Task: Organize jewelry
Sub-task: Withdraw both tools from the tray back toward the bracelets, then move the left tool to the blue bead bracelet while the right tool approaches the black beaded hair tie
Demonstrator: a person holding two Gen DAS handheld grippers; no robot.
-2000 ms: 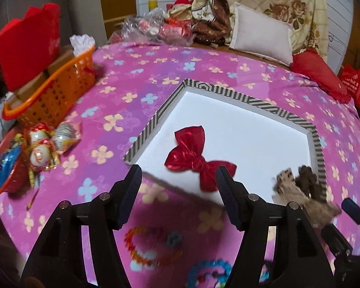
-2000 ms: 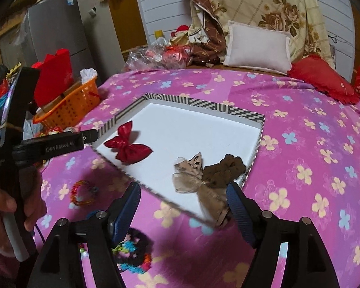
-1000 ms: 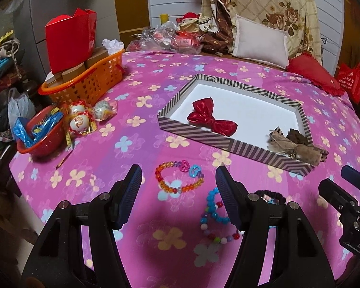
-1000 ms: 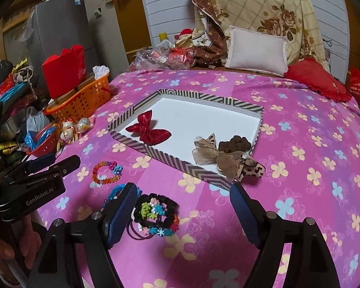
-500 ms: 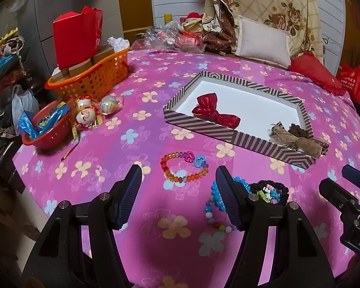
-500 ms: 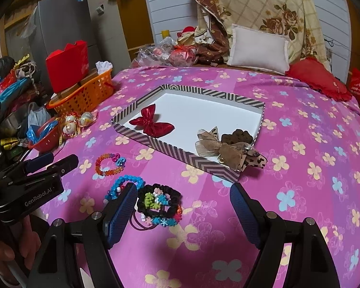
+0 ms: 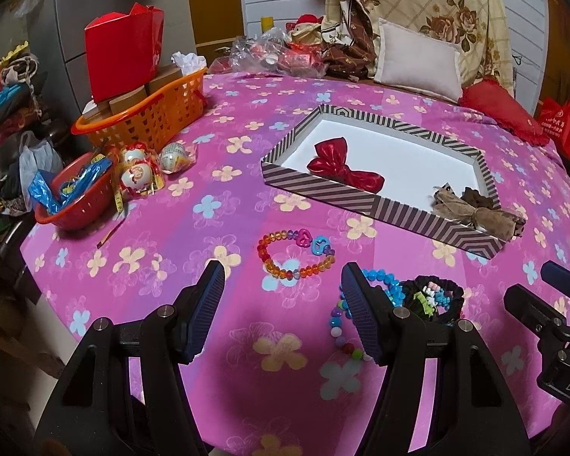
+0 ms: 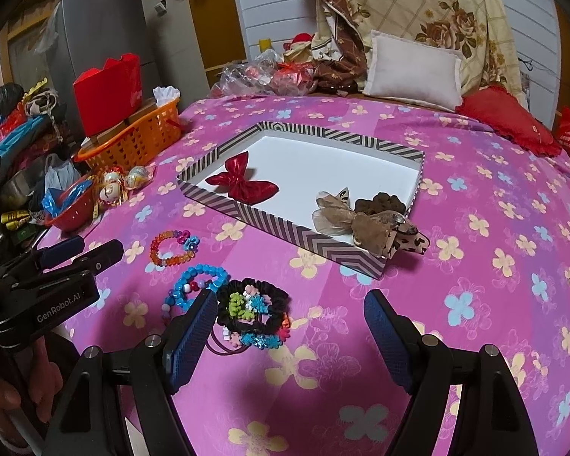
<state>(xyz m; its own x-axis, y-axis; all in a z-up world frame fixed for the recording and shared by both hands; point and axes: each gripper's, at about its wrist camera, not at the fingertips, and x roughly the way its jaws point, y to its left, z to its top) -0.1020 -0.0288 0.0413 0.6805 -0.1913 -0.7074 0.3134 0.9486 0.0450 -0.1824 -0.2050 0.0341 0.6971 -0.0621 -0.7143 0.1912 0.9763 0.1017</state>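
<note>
Your left gripper (image 7: 283, 285) hangs over the near edge of the bed, above the pink flowered bedspread (image 7: 193, 258); its jaws stand apart and nothing is between them. At the left edge of the bed you have an orange basket (image 7: 148, 121) with a red box (image 7: 123, 60) in it, and nearer to you a red bowl (image 7: 74, 205) with some wrapped eggs (image 7: 140, 171) beside it.

Just beyond the left gripper's tips lies the amber and rainbow bead bracelet (image 7: 296, 252), flat on the bedspread. To the right of it, partly behind the right finger of that gripper, lies the blue bead bracelet (image 8: 195, 283), touching the black scrunchie pile (image 8: 252, 309) with coloured charms.

Further back, toward the middle of the bed, sits the striped tray (image 8: 285, 233). The red bow (image 8: 243, 184) lies inside it at its left side. The brown bow (image 8: 357, 220) lies at its near right corner, hanging over the rim onto the bedspread, with a dark brown scrunchie (image 8: 383, 203) just behind it.

Your right gripper (image 8: 287, 326) hangs above the near edge too, the jaws wide apart and gripping nothing; the scrunchie pile is just past its left finger. At the head of the bed there is a white pillow (image 8: 412, 70) and a red cushion (image 8: 509, 119).
</note>
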